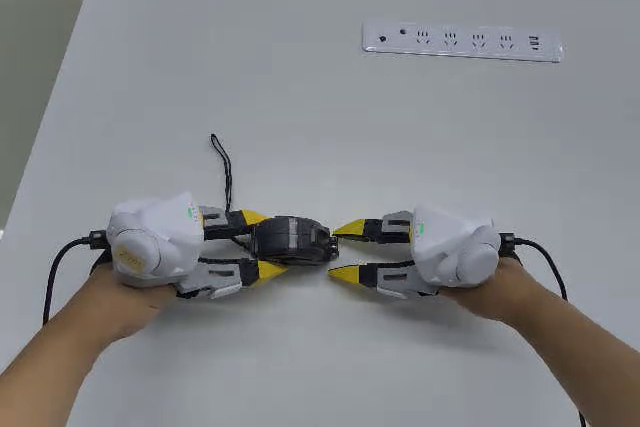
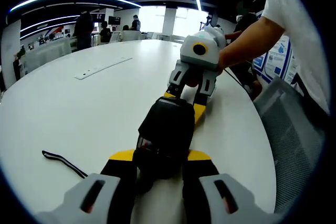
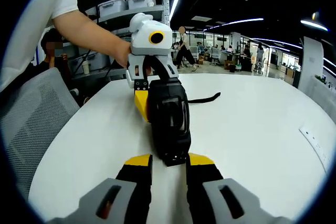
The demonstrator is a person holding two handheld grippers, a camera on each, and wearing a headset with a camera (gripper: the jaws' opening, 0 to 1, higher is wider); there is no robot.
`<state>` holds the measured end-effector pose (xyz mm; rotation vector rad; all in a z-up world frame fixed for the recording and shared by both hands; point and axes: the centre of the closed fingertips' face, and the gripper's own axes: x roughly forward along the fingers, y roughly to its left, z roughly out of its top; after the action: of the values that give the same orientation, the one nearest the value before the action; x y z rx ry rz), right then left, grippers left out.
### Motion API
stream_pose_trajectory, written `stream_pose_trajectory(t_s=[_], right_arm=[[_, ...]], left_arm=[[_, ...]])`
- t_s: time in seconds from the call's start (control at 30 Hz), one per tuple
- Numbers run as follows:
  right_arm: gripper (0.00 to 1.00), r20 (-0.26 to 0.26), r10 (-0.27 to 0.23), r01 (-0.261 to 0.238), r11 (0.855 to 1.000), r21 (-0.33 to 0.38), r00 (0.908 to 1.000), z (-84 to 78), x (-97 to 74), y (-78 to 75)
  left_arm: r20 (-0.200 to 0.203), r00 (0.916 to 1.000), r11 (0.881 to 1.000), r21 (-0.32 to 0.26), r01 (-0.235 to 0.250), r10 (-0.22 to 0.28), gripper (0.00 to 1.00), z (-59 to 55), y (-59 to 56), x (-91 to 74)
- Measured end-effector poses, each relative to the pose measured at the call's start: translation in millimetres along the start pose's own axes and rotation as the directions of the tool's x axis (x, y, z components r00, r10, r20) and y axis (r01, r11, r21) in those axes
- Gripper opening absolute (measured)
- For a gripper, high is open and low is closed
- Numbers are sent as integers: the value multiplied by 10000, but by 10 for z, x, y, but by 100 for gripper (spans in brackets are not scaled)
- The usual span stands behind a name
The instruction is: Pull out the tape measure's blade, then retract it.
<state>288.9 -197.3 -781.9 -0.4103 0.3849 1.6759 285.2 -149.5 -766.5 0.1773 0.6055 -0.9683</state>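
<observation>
On the left of the white counter [image 1: 300, 97], my left tool [image 1: 262, 243] lies low with its two yellow-tipped jaws clamped on the tape measure [image 1: 292, 240], one jaw on each side of the dark case. The case's black wrist strap [image 1: 222, 172] trails loose toward the far side of the counter. The tape measure rests on the counter between the two tools, its front end pointing right toward my other hand.

Moving right, my right tool [image 1: 338, 252] faces the left one, jaws apart, their yellow tips just either side of the case's front end. The right gripper view shows a gap on both sides, so I take it nothing is gripped there yet. I cannot make out the blade's end hook; it is too small and dark against the case. Far off to the right, toward the back, lies a white power strip [image 1: 462, 40], well apart from the work.

By my judgement the first step has hardly begun: the blade is all inside the case, and I am lining up to catch its end. The next move calls for closing the right tool on the hook at the case mouth, then drawing straight to the right while the left tool holds the case against sliding or twisting. A grip on the case itself instead of the hook would pull nothing out.
</observation>
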Motion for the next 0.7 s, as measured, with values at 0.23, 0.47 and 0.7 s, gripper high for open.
stream_pose_trajectory(t_s=[0.23,0.47,0.7], right_arm=[[19,-82,-176,171,9979,-619,9998,-7,7,-36],[18,-115,-54,45,9970,-773,9999,-51,33,-48],[14,-20,94,-95,9952,-969,10000,-46,31,-43]], left_arm=[[25,10000,10000,41,89,-89,30,-9,0,0],[-153,9998,9996,277,103,-98,29,-29,3,-2],[-206,9996,9989,420,194,-186,29,-25,-3,-6]])
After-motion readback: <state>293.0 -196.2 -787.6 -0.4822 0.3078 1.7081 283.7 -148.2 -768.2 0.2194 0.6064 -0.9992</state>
